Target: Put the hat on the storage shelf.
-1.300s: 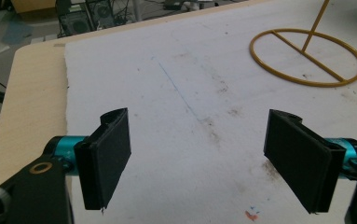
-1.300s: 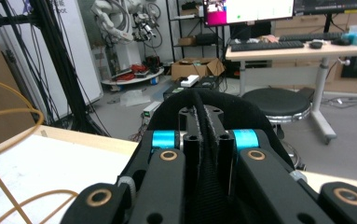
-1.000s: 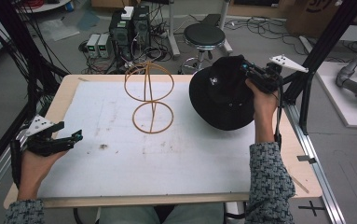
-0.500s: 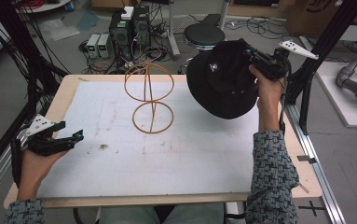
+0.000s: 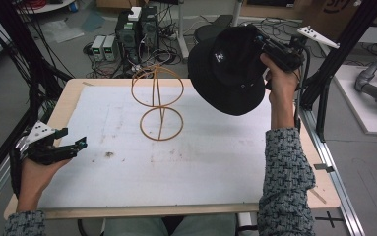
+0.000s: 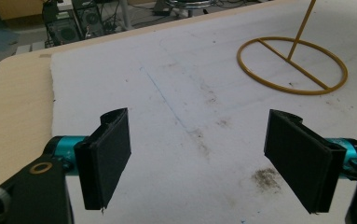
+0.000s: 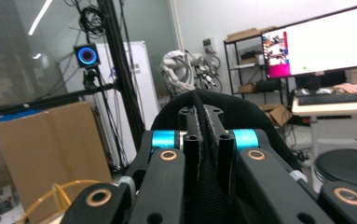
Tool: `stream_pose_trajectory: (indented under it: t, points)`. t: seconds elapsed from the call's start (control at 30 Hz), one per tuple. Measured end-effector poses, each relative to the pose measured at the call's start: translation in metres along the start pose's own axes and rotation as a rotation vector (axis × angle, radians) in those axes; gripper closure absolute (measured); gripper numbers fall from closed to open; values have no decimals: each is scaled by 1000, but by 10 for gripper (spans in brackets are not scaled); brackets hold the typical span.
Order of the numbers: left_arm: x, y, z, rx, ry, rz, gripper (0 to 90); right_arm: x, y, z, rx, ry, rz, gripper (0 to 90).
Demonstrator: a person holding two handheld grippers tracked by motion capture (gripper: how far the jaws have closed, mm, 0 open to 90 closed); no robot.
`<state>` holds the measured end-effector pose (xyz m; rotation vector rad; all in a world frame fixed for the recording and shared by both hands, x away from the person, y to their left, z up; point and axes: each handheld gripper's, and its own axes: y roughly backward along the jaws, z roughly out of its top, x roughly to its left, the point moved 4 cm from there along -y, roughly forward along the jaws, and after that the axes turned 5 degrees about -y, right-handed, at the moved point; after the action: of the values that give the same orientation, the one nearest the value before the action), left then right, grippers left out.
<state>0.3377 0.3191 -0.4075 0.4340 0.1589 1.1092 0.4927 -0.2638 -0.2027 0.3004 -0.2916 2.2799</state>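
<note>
In the high view the right gripper (image 5: 269, 46) is in the upper right of the frame, held up by the person's right hand (image 5: 279, 81); its jaws are pressed together on the brim of a black bucket hat (image 5: 228, 69), so the hat hangs in the air, tilted, crown toward the upper left, above the far right part of the table (image 5: 68, 98); it touches nothing else. In the right gripper view the two jaws meet at centre frame w/ a thin fold of black fabric pinched between them, and the hat (image 7: 241, 109) curves behind them; the gripper (image 7: 203, 121) looks out level into the room, not down at the table.

The yellow wire stand (image 5: 159, 103) is at upper centre of the high view, on the white mat (image 5: 201, 162); base ring flat on the mat, upper ring upright on its rod; the hat is just right of it, probably not touching, but the angle is poor here.

The left gripper (image 5: 75, 146) is at the lower left of the frame, near the mat's left edge, in the left hand (image 5: 36, 172); in the left gripper view its pads (image 6: 108, 158) are spread wide, w/ nothing between them, the stand's base ring (image 6: 291, 65) at upper right, well apart.
</note>
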Motion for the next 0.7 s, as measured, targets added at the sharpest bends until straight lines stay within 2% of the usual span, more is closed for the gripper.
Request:
stream_pose_trajectory:
  t: [0.07, 0.1, 0.2, 0.23, 0.47, 0.7]
  points:
    - [0, 0, 0, 2, -2, 0, 229, 2, -1, 1, -2, 3, 4, 873]
    - [-1, 0, 1, -2, 1, -2, 230, 6, -4, 3, -14, -12, 26, 873]
    - [-1, 0, 1, -5, -1, -2, 229, 9, -7, 4, -22, -21, 42, 873]
    - [-1, 0, 1, -5, -2, -2, 229, 12, -11, 4, -15, -35, 61, 873]
    - [-2, 0, 1, -1, -7, -6, 229, 24, -21, 8, -22, -30, 88, 873]
    - [-2, 0, 2, -2, -10, -9, 229, 41, -38, 4, -5, -35, 141, 873]
